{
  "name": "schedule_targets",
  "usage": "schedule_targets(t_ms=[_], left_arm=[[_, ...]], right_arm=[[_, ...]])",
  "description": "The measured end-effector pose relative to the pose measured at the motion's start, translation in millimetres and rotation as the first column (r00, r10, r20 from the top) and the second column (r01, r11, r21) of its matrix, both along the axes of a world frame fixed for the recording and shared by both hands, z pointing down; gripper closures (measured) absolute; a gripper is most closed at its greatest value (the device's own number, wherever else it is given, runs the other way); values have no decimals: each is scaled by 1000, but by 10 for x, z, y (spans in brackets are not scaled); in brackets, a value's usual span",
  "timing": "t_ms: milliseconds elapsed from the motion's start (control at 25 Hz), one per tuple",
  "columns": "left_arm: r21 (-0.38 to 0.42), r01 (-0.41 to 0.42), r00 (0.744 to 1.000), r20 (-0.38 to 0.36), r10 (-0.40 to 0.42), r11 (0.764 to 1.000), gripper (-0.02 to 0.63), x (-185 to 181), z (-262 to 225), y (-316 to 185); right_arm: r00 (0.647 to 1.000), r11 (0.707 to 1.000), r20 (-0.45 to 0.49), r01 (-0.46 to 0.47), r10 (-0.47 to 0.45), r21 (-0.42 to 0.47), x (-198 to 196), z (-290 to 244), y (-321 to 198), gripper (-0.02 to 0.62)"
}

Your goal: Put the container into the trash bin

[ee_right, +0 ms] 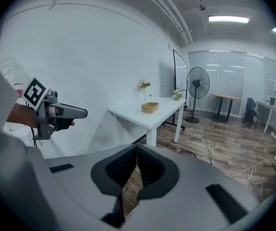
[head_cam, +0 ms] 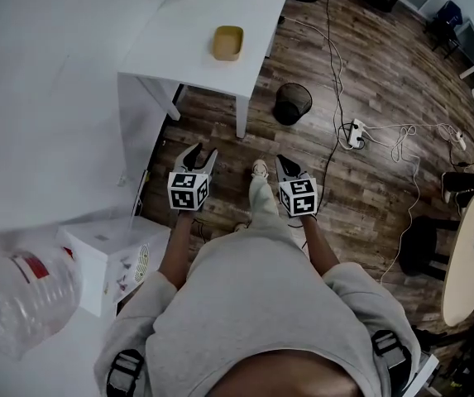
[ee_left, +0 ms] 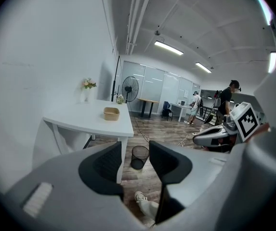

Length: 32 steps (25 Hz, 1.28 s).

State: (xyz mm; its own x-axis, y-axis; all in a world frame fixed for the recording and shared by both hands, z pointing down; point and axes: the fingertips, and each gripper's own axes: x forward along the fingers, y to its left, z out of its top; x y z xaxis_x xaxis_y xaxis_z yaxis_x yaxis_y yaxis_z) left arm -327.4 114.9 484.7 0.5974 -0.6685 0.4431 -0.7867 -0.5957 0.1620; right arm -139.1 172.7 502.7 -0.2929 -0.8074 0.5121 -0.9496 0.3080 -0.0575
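A tan shallow container [head_cam: 227,43] rests on the white table [head_cam: 170,56], far ahead of both grippers; it also shows as the container [ee_left: 111,113] and container [ee_right: 150,108]. The black mesh trash bin [head_cam: 292,103] stands on the wood floor beside the table leg, and the bin [ee_left: 139,157] appears between the left jaws. My left gripper [head_cam: 201,152] [ee_left: 135,153] is open and empty, held at waist height. My right gripper [head_cam: 284,162] [ee_right: 137,150] is shut with nothing in it, level with the left one.
A white box [head_cam: 108,259] and a clear plastic bottle [head_cam: 21,292] sit at the lower left. Cables and a power strip [head_cam: 354,132] lie on the floor right of the bin. A round table [head_cam: 472,255] stands at right. A standing fan [ee_left: 129,88] and people [ee_left: 231,97] are farther back.
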Motion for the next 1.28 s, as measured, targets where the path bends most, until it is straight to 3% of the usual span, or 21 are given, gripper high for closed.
schedule_targets(t_ms=[840,1280], left_arm=[[-19,41,999,17,-41,999,419,789,-83,-1853],[-31,75,997,25,-75,997,419,1104,-63,-2559]], right_arm=[[999,999,7,42,-42,-9,816,-119,-1883,581],[997,997,8,71,-71,23,1164,-268,-2745,581]])
